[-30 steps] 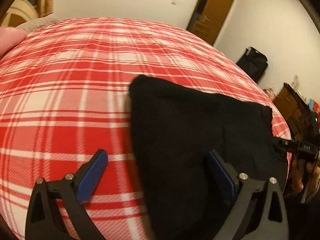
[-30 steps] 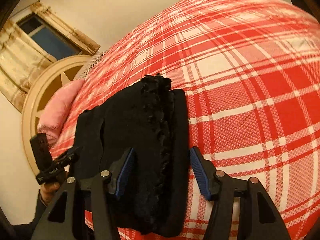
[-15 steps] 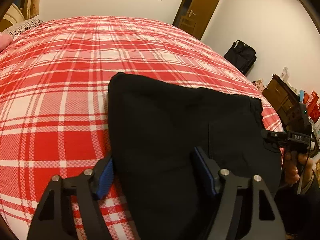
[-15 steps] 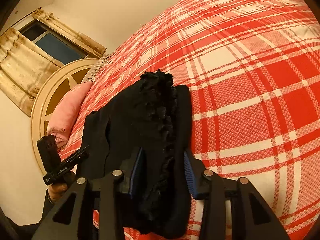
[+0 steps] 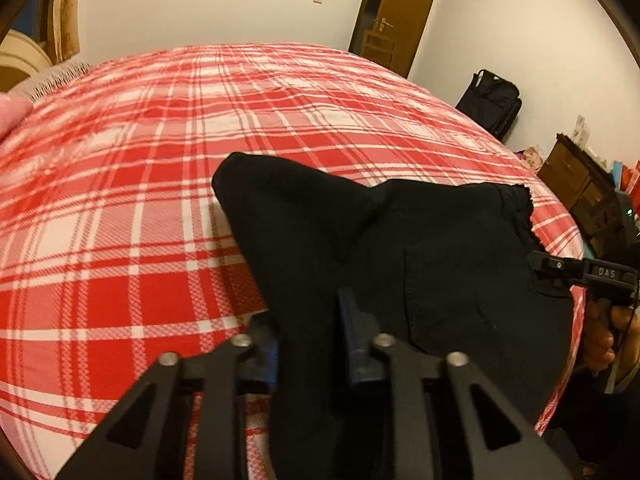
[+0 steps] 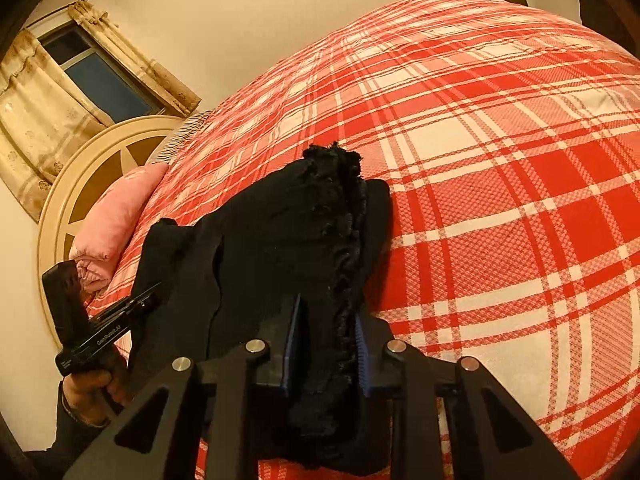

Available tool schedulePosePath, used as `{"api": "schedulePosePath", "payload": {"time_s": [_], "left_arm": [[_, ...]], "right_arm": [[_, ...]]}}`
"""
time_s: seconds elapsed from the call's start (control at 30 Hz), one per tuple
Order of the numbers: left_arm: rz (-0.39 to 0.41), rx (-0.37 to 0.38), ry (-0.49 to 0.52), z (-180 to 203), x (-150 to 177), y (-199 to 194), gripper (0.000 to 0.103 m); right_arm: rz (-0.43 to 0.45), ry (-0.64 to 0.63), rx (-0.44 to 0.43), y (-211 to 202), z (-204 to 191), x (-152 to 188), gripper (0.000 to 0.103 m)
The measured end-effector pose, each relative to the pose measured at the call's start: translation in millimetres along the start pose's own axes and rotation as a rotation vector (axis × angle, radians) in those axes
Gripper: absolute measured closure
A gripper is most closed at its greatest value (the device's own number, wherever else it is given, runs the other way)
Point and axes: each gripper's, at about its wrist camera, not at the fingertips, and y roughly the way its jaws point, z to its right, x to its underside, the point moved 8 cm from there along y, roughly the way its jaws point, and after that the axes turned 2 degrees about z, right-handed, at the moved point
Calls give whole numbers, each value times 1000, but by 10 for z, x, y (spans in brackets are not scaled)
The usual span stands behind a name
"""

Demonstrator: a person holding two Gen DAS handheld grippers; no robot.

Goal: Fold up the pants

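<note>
The black pants (image 5: 400, 248) lie folded at the near edge of the red plaid bed. My left gripper (image 5: 310, 340) is shut on the pants' near left edge, and the cloth rises into the jaws. My right gripper (image 6: 326, 344) is shut on the frayed hem end of the pants (image 6: 280, 232). The right gripper also shows at the right in the left wrist view (image 5: 580, 274), and the left gripper shows at the left in the right wrist view (image 6: 116, 320).
The red and white plaid bedspread (image 5: 160, 184) stretches beyond the pants. A pink pillow (image 6: 116, 216) lies by the round headboard (image 6: 80, 176). A door (image 5: 396, 12), a black bag (image 5: 492, 100) and a wooden dresser (image 5: 580, 184) stand by the far walls.
Both grippers closed from open onto the pants' near edge. The cloth has bunched up and lifted at the left gripper.
</note>
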Motion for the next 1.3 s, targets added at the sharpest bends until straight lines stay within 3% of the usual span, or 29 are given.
{"api": "schedulePosePath", "payload": {"time_s": [0.53, 0.8, 1.3], "left_arm": [[57, -7, 19, 104, -190, -373, 90], [111, -33, -3, -67, -327, -694, 91], [173, -155, -113, -865, -361, -1223, 91]], "right_arm": [[15, -64, -19, -129, -448, -239, 86], [-32, -138, -69, 241, -982, -402, 87], [-150, -271, -195, 1064, -2120, -580, 87]]}}
